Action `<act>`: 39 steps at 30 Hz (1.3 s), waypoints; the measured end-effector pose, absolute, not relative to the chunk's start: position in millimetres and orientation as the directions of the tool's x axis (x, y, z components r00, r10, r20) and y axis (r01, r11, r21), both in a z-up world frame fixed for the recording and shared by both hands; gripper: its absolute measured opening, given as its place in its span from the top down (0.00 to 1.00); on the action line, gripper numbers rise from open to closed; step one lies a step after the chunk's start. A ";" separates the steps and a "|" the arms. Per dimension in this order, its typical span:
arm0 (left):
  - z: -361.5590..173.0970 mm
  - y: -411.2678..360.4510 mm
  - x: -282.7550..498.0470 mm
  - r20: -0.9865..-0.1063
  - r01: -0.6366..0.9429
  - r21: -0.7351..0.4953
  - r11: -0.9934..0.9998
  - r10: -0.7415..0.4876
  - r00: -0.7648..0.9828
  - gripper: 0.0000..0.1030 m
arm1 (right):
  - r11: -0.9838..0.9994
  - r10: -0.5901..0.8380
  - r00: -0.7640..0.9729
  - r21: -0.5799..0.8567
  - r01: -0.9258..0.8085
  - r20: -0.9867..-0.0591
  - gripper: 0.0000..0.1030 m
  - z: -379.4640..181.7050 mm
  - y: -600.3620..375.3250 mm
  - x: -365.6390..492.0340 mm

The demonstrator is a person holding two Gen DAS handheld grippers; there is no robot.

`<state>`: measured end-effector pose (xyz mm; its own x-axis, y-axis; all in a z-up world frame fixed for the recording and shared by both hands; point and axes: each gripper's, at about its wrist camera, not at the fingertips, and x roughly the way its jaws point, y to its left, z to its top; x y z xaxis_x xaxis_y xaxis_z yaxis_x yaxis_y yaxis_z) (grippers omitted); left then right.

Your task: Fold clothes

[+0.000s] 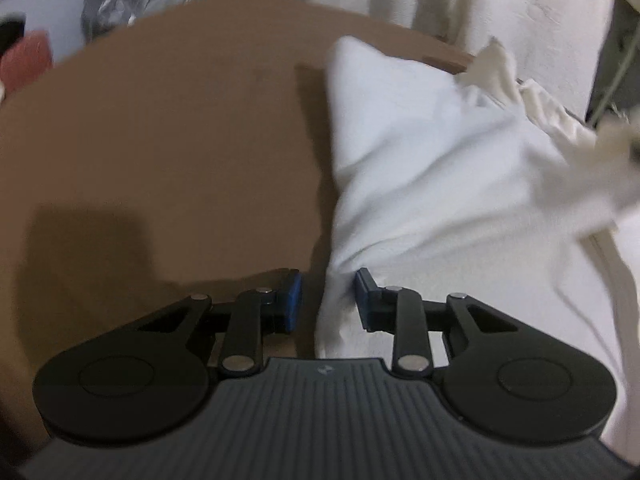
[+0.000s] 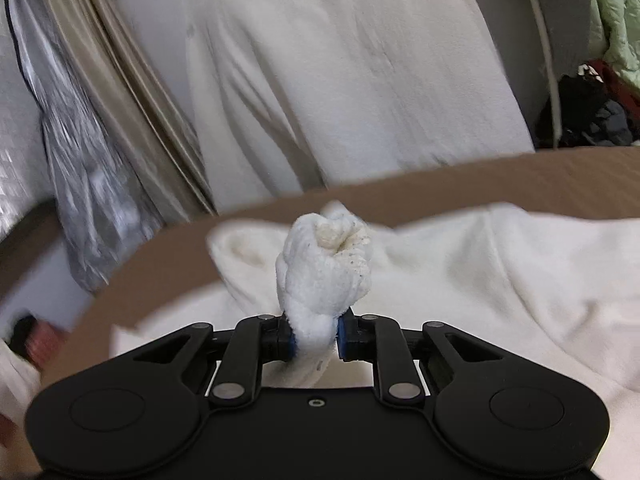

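— Left gripper (image 1: 328,300) first: how did it stand?

— Its jaws were partly apart, with a bunched ridge of the white garment (image 1: 420,152) running between them. The right blue pad (image 1: 363,298) lay against the cloth; the left pad showed a sliver of gap beside the fold. So the fabric sat between the jaws, but I could not see both pads pressing on it.

— And the right gripper (image 2: 316,338)?

— Nearly closed, clamped on a twisted wad of the same white fabric (image 2: 326,264). The wad stuck up from between the pads like a knot, its puckered end pointing away from the camera.

— Where was the garment itself?

— Spread on the brown table (image 1: 180,140). In the left wrist view it covered the right side of the surface, rising to a soft peak near the far edge, with the left part of the tabletop bare. In the right wrist view it lay loosely rumpled under and beyond the jaws, reaching off to the right.

— Anything behind the table?

— A pale curtain (image 2: 360,80) hung past the far edge, and a crinkled silver sheet (image 2: 80,152) hung left of it. Both views were somewhat blurred.
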<state>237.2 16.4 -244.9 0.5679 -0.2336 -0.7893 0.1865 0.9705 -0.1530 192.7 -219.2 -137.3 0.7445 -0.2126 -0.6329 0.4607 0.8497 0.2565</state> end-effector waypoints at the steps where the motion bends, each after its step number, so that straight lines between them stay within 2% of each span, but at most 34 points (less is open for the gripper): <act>1: -243.9 12.4 236.7 -0.790 0.189 -0.122 0.974 -0.211 0.576 0.67 | 0.862 -0.234 0.703 0.191 0.470 -0.671 0.80 -147.0 -217.0 193.5; 3: -241.2 5.6 232.9 -0.792 0.207 -0.067 0.976 -0.178 0.583 0.65 | 0.888 -0.267 0.615 0.059 0.457 -0.742 0.79 -171.2 -212.7 194.5; 4: -240.3 5.8 232.5 -0.801 0.214 -0.061 0.975 -0.176 0.572 0.62 | 0.892 -0.278 0.592 0.025 0.451 -0.757 0.75 -180.8 -212.1 192.8; 7: -237.8 6.3 231.4 -0.825 0.236 -0.044 0.971 -0.169 0.539 0.57 | 0.866 -0.316 0.597 0.034 0.500 -0.737 0.49 -178.3 -220.9 185.4; 8: -235.5 10.7 231.6 -0.833 0.236 -0.067 0.969 -0.185 0.521 0.54 | 0.858 -0.333 0.594 0.027 0.514 -0.732 0.46 -174.1 -224.3 183.9; 10: -227.5 27.5 232.2 -0.837 0.214 -0.168 0.962 -0.254 0.485 0.50 | 0.851 -0.344 0.576 0.012 0.524 -0.741 0.46 -166.7 -231.5 179.7; 12: -214.4 45.4 230.9 -0.794 0.196 -0.265 0.944 -0.329 0.511 0.50 | 0.858 -0.333 0.564 0.005 0.513 -0.755 0.47 -158.7 -238.7 171.0; 16: -195.1 56.9 226.5 -0.690 0.203 -0.322 0.925 -0.376 0.618 0.43 | 0.815 -0.389 0.542 -0.004 0.580 -0.745 0.45 -147.5 -256.1 144.9; 19: -207.8 43.6 230.9 -0.675 0.194 -0.331 0.923 -0.376 0.635 0.38 | 0.763 -0.297 0.591 0.186 0.619 -0.750 0.45 -145.7 -276.9 130.3; 22: -235.4 20.7 242.5 -0.739 0.198 -0.274 0.941 -0.338 0.583 0.38 | 0.686 -0.131 0.676 0.426 0.590 -0.725 0.43 -156.1 -282.9 125.6; 24: -245.6 9.6 245.6 -0.770 0.206 -0.221 0.953 -0.300 0.563 0.37 | 0.606 -0.035 0.709 0.550 0.576 -0.704 0.37 -170.2 -284.0 128.1; 27: -244.1 -0.9 243.2 -0.786 0.215 -0.156 0.964 -0.253 0.563 0.37 | 0.505 -0.024 0.688 0.585 0.634 -0.725 0.34 -200.2 -283.5 138.1; 28: -243.3 -2.7 242.2 -0.791 0.215 -0.145 0.966 -0.243 0.562 0.34 | 0.519 -0.055 0.700 0.578 0.629 -0.712 0.52 -201.8 -282.2 139.9; 29: -243.0 -2.4 241.3 -0.794 0.211 -0.145 0.967 -0.241 0.559 0.31 | 0.577 -0.099 0.703 0.535 0.617 -0.704 0.74 -196.5 -279.2 143.2; 32: -243.0 -0.5 239.9 -0.797 0.203 -0.155 0.967 -0.244 0.552 0.30 | 0.833 -0.269 0.701 0.206 0.513 -0.660 0.75 -167.8 -246.2 153.4; 34: -243.2 -0.1 240.2 -0.797 0.201 -0.155 0.967 -0.242 0.554 0.28 | 0.878 -0.291 0.666 0.086 0.472 -0.687 0.74 -170.1 -236.6 161.4; 36: -242.5 -1.2 239.6 -0.796 0.198 -0.140 0.970 -0.229 0.560 0.26 | 0.871 -0.290 0.641 0.082 0.485 -0.711 0.72 -180.7 -240.6 162.8; 38: -241.1 -2.8 238.8 -0.795 0.196 -0.121 0.973 -0.213 0.568 0.20 | 0.855 -0.294 0.629 0.095 0.509 -0.720 0.57 -187.3 -244.3 159.8; 39: -240.4 -3.6 238.3 -0.795 0.195 -0.111 0.975 -0.205 0.572 0.20 | 0.839 -0.306 0.631 0.112 0.533 -0.713 0.54 -184.7 -244.8 153.7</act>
<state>238.3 -3.6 -240.4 0.5716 -0.2045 -0.7946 0.1946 0.9746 -0.1109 153.7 -244.8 -184.7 0.6315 -0.3057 -0.7126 0.5330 0.8386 0.1125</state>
